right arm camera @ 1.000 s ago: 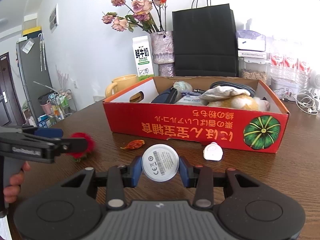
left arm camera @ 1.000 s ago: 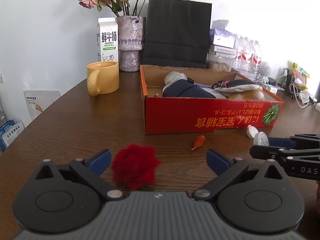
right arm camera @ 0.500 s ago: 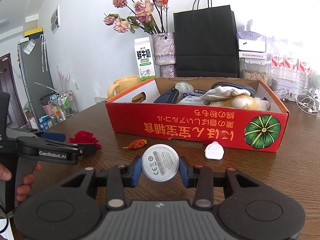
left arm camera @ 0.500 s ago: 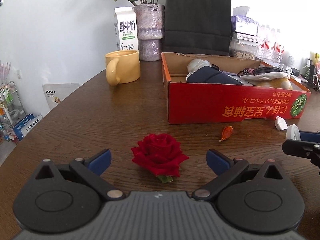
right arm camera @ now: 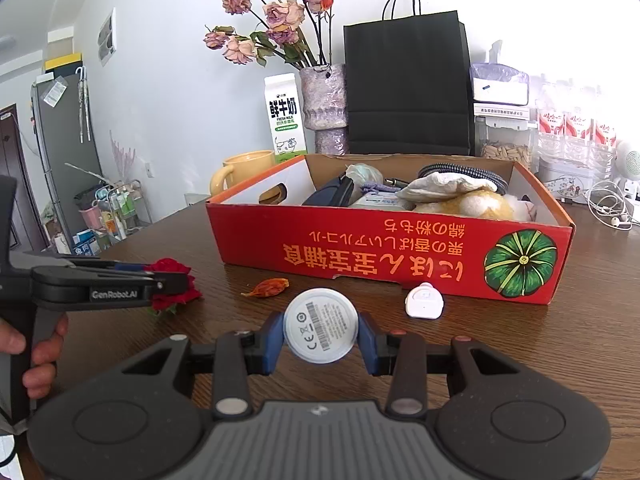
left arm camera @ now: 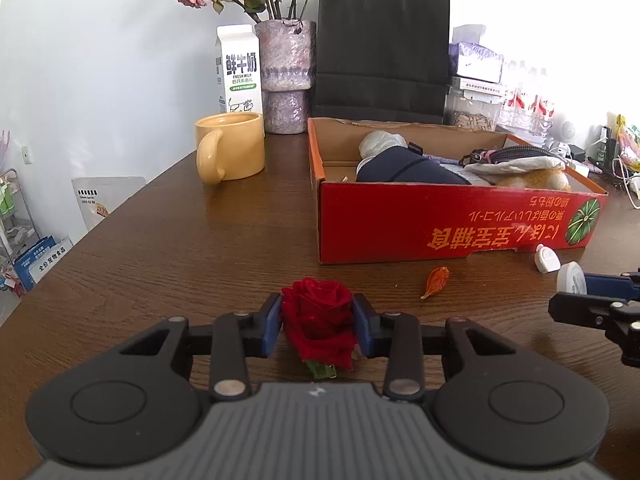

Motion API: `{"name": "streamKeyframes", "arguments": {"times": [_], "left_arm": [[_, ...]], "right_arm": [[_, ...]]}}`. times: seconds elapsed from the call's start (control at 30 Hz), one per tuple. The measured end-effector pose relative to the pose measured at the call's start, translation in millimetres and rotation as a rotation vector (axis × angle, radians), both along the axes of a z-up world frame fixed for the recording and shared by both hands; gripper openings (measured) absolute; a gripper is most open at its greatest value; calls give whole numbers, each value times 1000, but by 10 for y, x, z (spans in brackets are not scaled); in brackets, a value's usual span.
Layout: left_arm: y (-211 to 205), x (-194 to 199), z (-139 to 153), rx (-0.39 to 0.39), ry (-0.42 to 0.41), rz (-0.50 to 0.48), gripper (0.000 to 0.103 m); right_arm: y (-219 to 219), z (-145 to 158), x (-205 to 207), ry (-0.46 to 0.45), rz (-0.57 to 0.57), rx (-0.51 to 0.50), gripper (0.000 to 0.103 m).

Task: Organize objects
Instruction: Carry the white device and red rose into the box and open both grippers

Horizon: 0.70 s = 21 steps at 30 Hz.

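Both blue pads hide the red rose's sides.

A box is sitting on the table, with a pouch and a cloth bundle lying in it. Left of the box a mug is standing, and behind the mug a milk carton and a vase. A bag is standing behind the box. Before the box a rose, a dried petal and a small tag are lying, left to right.
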<state>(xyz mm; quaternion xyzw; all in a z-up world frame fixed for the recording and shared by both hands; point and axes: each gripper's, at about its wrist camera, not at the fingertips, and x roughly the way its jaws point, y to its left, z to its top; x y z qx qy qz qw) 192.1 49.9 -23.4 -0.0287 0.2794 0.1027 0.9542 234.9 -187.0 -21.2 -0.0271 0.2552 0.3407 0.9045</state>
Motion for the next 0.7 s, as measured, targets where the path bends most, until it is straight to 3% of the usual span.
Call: {"name": "streamKeyframes", "arguments": {"times": [0.37, 0.7], "left_arm": [[-168, 66, 357, -13, -118, -64, 37], [-291, 502, 702, -30, -226, -104, 37]], "right_arm": [[11, 181, 48, -47, -27, 20, 38], [174, 589, 361, -165, -62, 39, 38]]}}
